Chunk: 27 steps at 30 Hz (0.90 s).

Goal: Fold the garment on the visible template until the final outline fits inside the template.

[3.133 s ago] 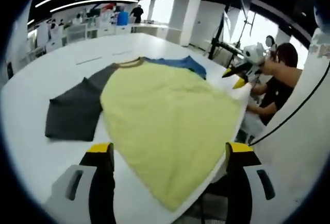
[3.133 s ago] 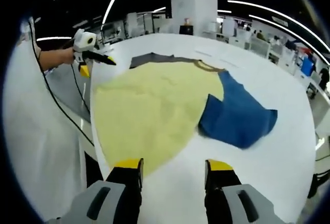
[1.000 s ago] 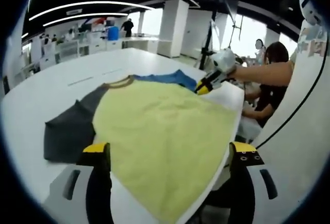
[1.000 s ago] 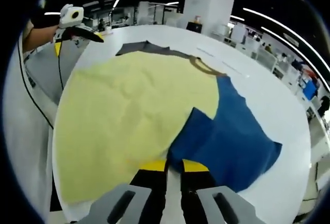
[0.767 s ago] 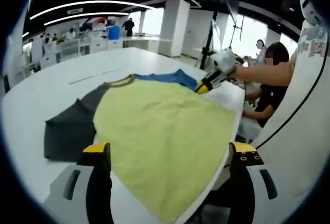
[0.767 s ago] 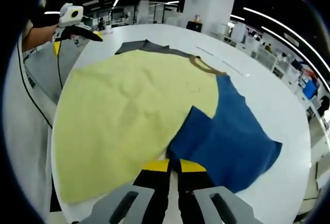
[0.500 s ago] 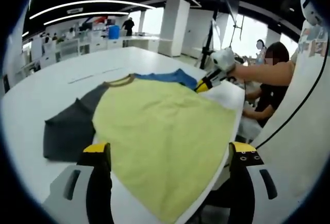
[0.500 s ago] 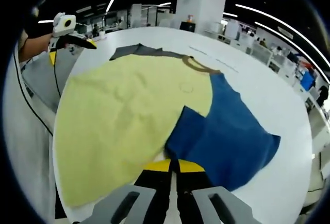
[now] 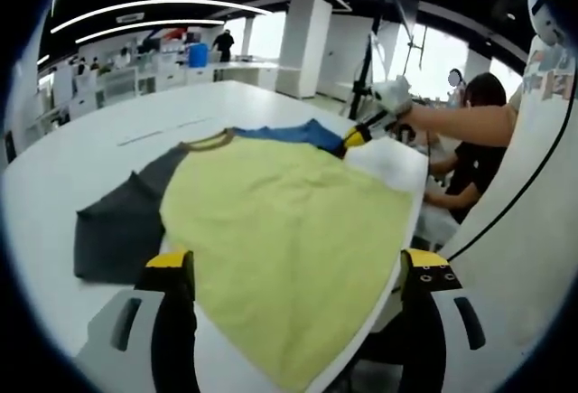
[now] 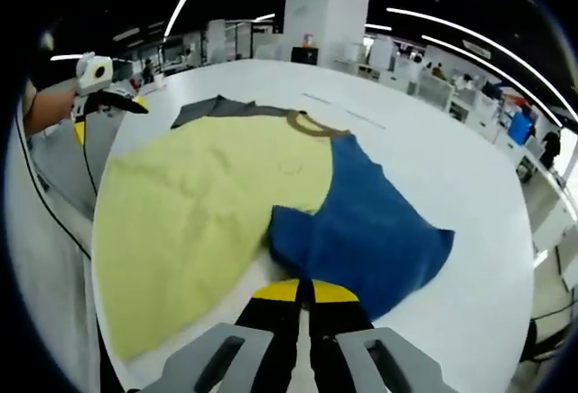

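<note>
White table [image 10: 433,149] holds the garment [image 10: 226,203]; right gripper [image 10: 302,292] pinches its blue sleeve [image 10: 361,230], left gripper [image 9: 293,262] spread wide

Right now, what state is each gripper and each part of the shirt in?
left gripper: open, holding nothing, above the near hem.
right gripper: shut on the blue sleeve's edge.
blue sleeve: lifted at the pinched edge, partly over the yellow body.
yellow body: spread flat, unfolded.
grey sleeve: flat, spread out on the table.
</note>
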Tool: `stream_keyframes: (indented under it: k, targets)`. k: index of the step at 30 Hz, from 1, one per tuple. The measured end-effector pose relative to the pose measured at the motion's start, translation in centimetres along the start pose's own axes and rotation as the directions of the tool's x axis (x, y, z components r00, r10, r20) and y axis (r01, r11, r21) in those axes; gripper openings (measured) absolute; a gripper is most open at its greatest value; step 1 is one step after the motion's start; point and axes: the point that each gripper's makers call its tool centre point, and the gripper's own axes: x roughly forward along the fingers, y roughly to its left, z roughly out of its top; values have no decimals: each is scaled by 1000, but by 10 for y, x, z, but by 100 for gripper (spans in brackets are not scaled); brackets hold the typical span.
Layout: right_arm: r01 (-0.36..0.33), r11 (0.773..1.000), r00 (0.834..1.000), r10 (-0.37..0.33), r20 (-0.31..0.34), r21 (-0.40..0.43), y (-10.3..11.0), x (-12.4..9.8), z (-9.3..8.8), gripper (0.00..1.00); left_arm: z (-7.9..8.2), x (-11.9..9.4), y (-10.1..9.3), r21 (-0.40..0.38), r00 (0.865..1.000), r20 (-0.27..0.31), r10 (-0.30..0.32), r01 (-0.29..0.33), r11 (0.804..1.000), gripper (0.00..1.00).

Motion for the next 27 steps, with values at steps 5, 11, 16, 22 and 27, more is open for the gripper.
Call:
stream_keyframes:
  k: [5,11,16,22,27]
  targets:
    - [45,999,999,-45,2,22,-17,-10,-1,0,1,0,0,-1,1000,0,-2,2,1000,91]
    - [102,993,995,-102,-1,52,-39,-23,-6,0,1,1,-1,1,1000,-4,-3,3,1000,91]
    - [148,986,989,-147,-17,71,-58,-33,-13,0,2,1,-1,2,1000,-6,-3,3,1000,91]
    - [196,977,980,-193,-38,85,-77,-44,-21,0,2,3,0,2,1000,-9,-4,4,1000,91]
    - [228,969,973,-224,-53,90,-90,-51,-27,0,2,3,1,1,1000,-10,-2,2,1000,91]
